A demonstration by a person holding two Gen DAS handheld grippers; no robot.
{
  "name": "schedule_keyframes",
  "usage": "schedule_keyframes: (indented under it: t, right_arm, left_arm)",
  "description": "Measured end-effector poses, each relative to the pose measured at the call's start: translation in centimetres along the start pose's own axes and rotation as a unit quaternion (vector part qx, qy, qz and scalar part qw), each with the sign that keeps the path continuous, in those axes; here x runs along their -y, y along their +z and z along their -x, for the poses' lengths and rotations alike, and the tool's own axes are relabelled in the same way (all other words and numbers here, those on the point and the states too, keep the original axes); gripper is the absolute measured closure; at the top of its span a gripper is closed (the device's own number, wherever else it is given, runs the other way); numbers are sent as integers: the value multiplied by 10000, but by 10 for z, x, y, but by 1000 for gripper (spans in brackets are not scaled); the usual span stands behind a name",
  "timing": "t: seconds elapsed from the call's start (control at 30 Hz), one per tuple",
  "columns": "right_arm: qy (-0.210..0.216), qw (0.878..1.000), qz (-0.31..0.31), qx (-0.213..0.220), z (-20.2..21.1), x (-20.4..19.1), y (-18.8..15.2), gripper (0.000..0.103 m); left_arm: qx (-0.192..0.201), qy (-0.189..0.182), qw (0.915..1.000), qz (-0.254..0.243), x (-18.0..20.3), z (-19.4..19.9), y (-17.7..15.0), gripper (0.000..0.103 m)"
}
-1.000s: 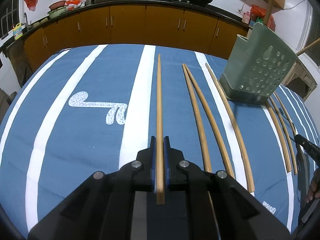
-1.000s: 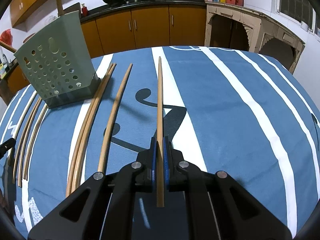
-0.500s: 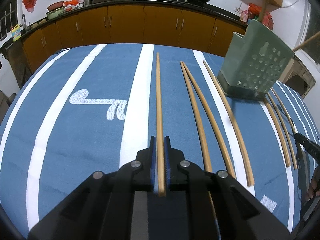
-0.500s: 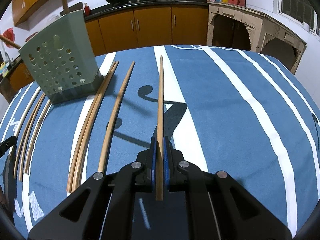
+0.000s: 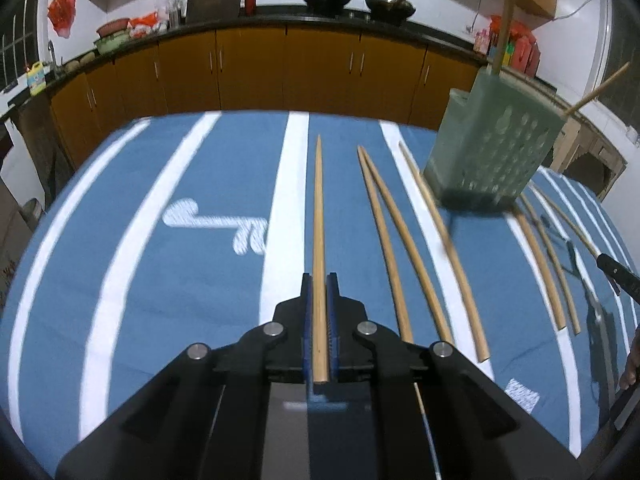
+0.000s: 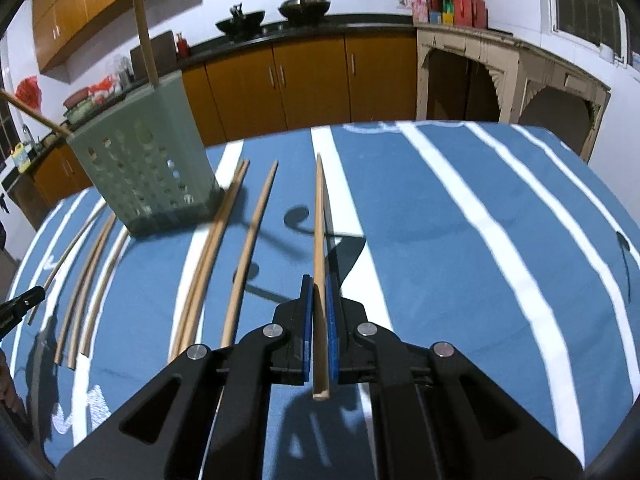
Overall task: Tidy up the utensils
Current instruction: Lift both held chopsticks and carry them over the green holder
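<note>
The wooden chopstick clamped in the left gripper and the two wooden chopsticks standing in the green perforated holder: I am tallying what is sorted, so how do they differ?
The wooden chopstick in the left gripper lies nearly level over the blue striped cloth; the two chopsticks in the green perforated holder rise out of its top.

The held one is pinched between the pads of the left gripper; the holder's pair lean free.

All are plain light wood.

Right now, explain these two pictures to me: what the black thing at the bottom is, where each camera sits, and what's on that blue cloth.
No robot here: a person holds a two-finger gripper in each hand, with a fisheye camera on each looking along the fingers. One picture is from the left gripper, the other from the right gripper. Each is shut on one wooden chopstick. More loose chopsticks lie on the blue striped tablecloth around a green perforated holder that already has two sticks in it.
</note>
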State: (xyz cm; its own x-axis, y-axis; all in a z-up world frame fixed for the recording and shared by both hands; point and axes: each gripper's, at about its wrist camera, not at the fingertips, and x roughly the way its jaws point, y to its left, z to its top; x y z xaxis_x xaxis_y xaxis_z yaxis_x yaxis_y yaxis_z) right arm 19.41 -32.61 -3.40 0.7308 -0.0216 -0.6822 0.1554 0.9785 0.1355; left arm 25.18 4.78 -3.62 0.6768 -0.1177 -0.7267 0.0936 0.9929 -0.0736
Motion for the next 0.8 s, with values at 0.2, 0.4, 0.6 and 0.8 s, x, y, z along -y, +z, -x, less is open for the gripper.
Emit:
schedule_keyframes:
  t: [0.2,0.4,0.6,0.8]
  right_arm:
    - [36,9998,-16,188,10,0,6,96]
    - [92,9991,-45,403,22,0,12,96]
    - [120,9975,-93,692,36,3,23,96]
    - [144,9950,-147,975,49,4,34,96]
  left_arm:
    - [338,-23,9994,28,-2,23,12,95]
    - [677,-104,9976,105,-2,42,23,95]
    - [1107,-223,9933,238,-3,66,36,95]
    - [1485,-316,9880,298,-4,88,46,95]
